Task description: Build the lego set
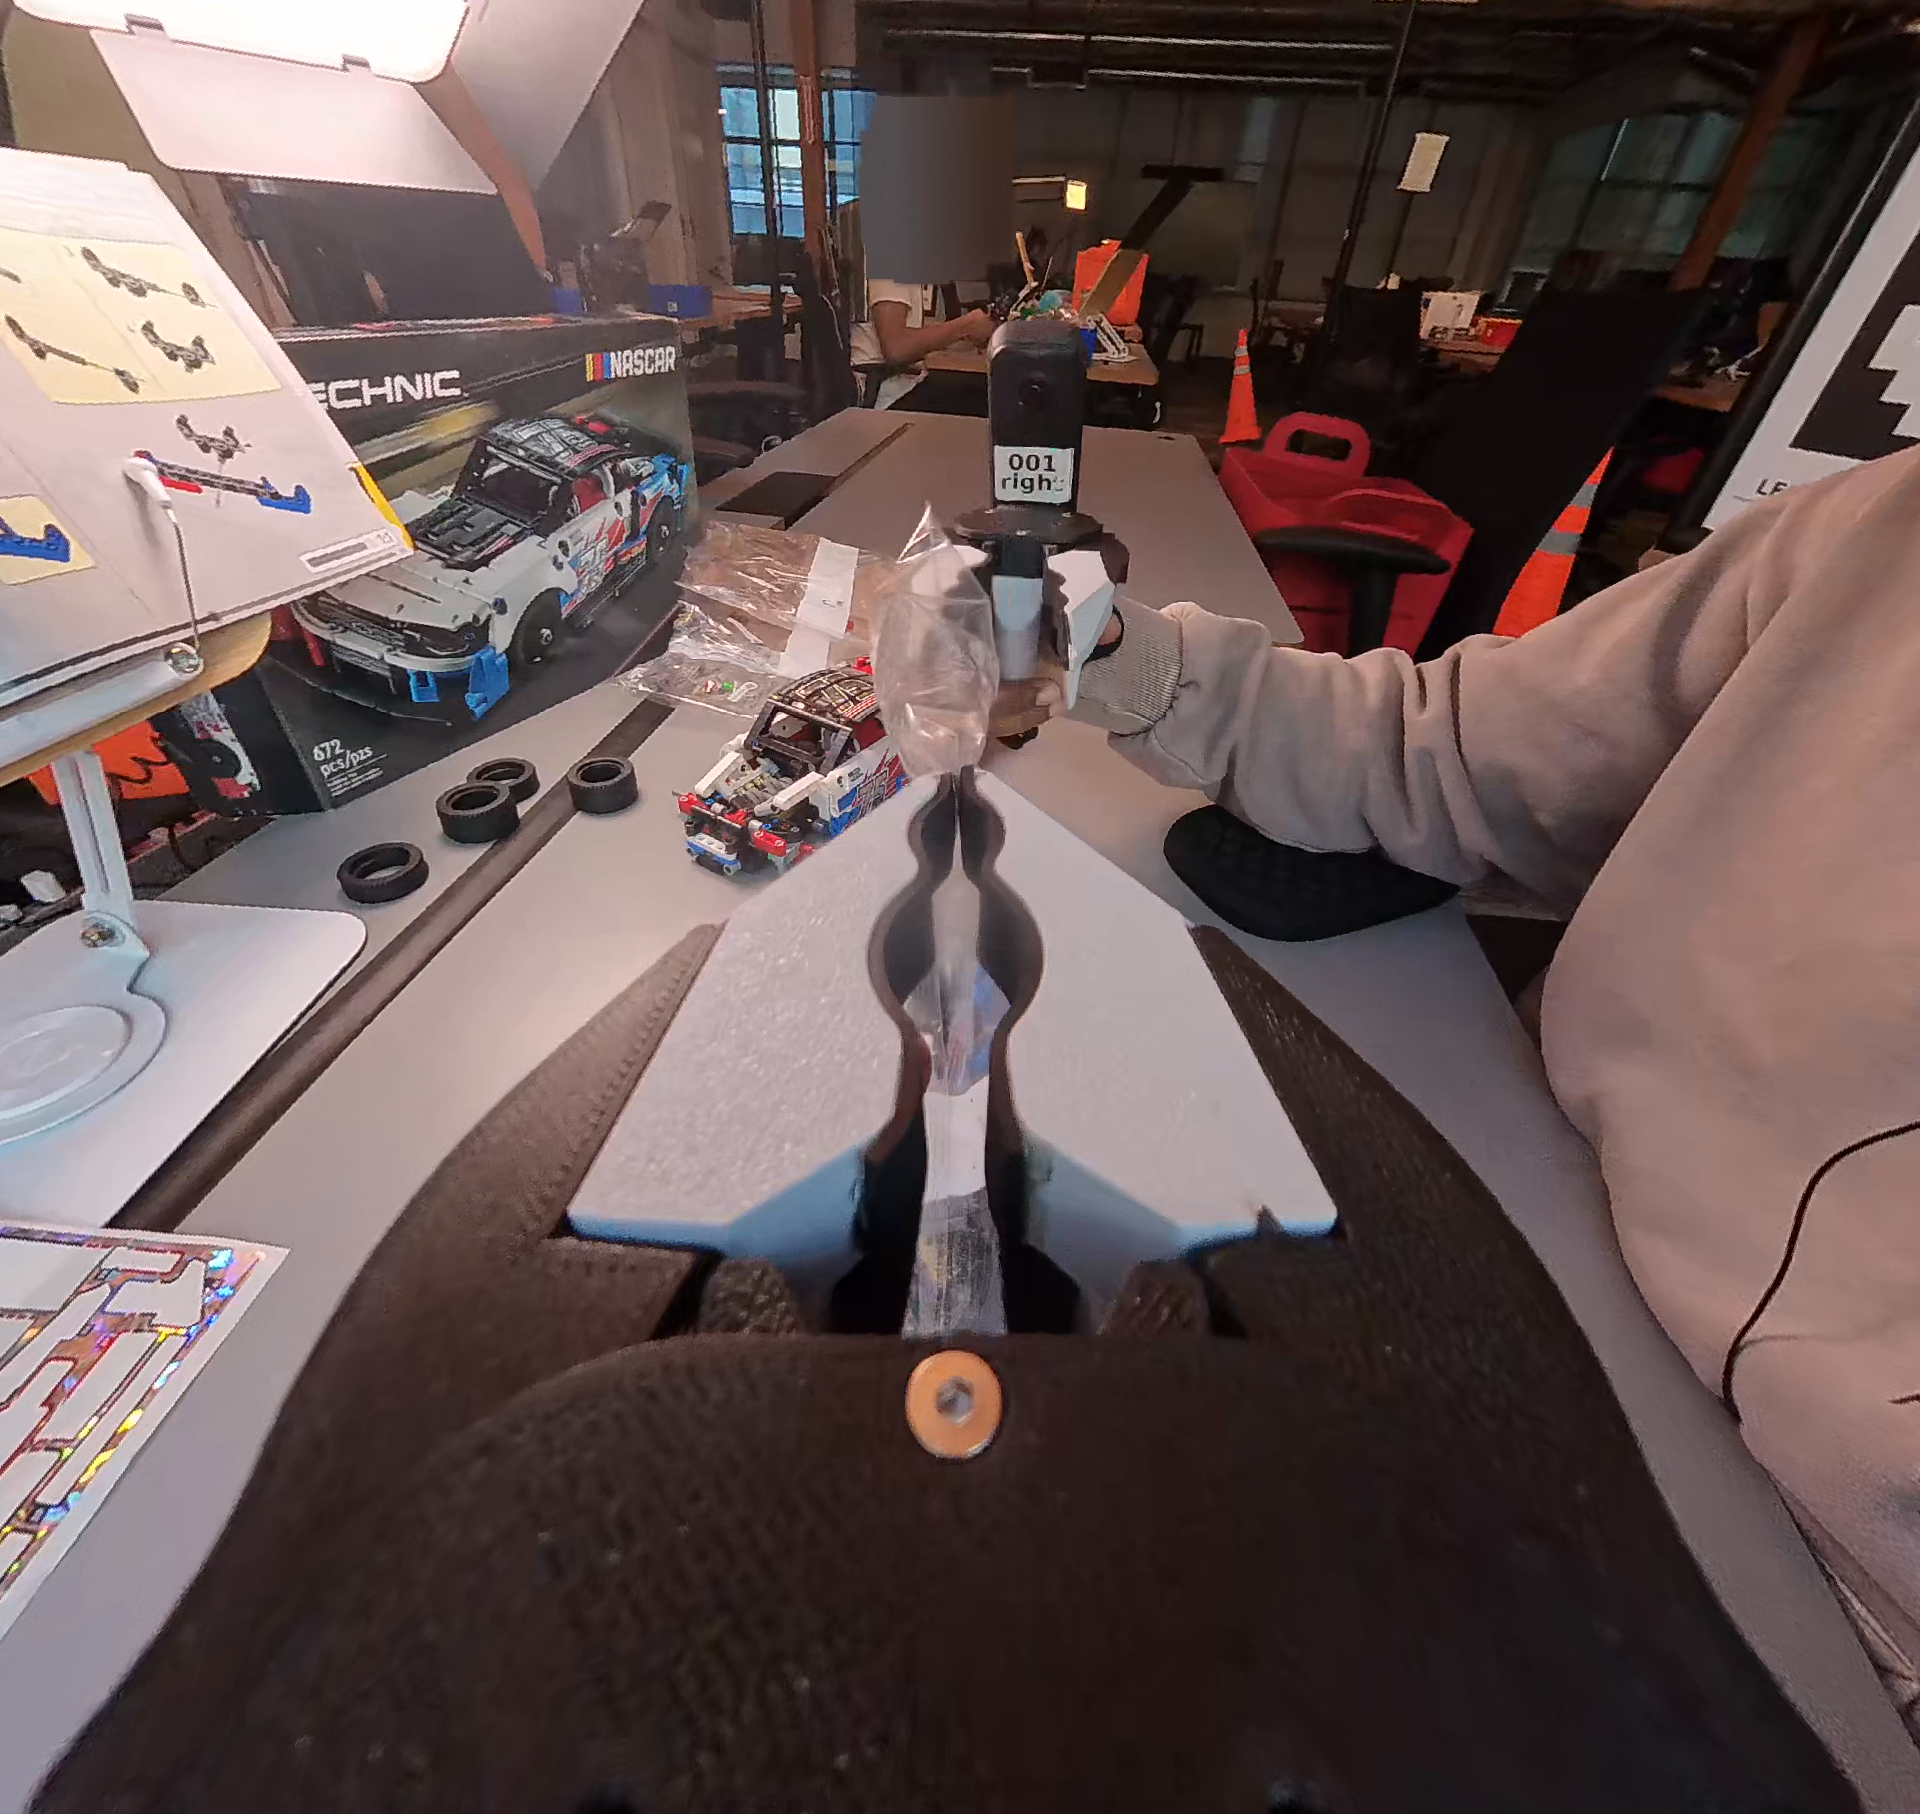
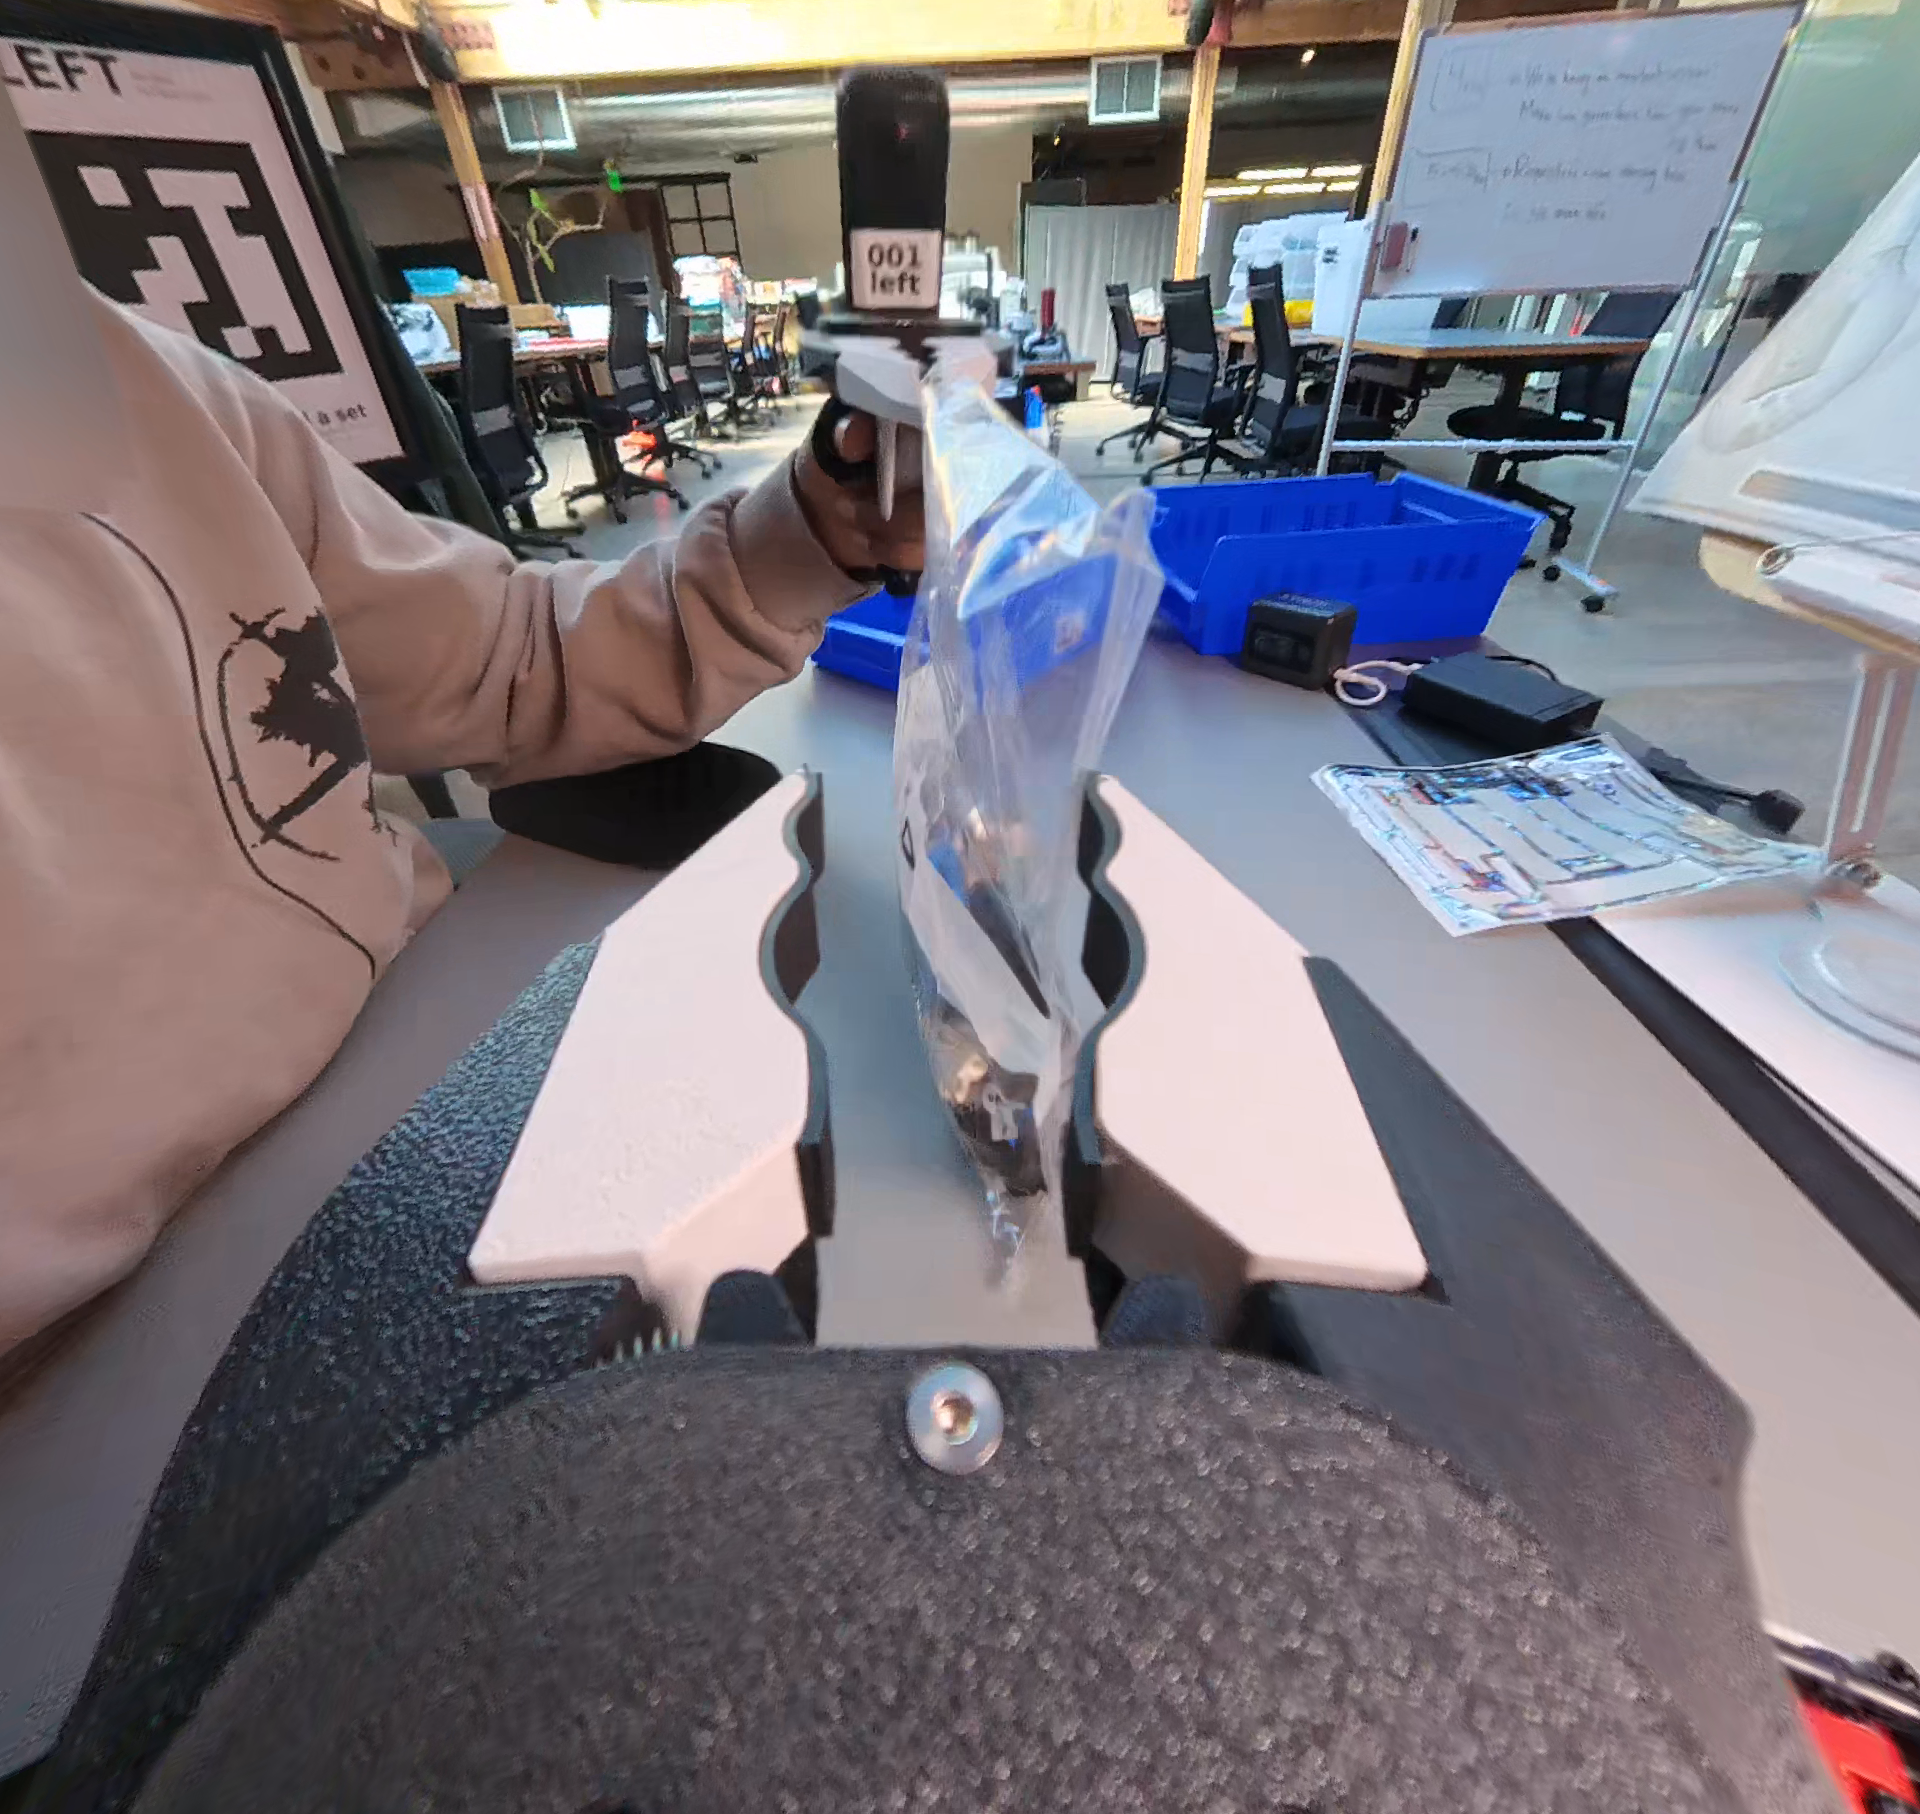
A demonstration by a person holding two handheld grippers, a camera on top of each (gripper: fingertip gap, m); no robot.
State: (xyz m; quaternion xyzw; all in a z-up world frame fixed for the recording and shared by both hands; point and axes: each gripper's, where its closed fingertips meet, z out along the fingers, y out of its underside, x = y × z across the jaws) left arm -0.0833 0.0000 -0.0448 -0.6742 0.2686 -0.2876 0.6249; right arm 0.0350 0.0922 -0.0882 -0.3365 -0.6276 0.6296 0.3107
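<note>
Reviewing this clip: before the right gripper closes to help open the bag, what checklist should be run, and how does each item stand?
1. Left gripper holds the clear plastic bag: ok, shut on it.
2. Right gripper ready to close: ok, jaws apart, the bag hanging between them unclamped.
3. Lego pieces away from the left grip: ok, bunched at the bag's far end.
4. Bag already torn or still sealed: cannot tell.
5. Partly built car out of the way: ok, on the table beyond the bag.
6. Bag lying against either right finger: cannot tell.
</note>
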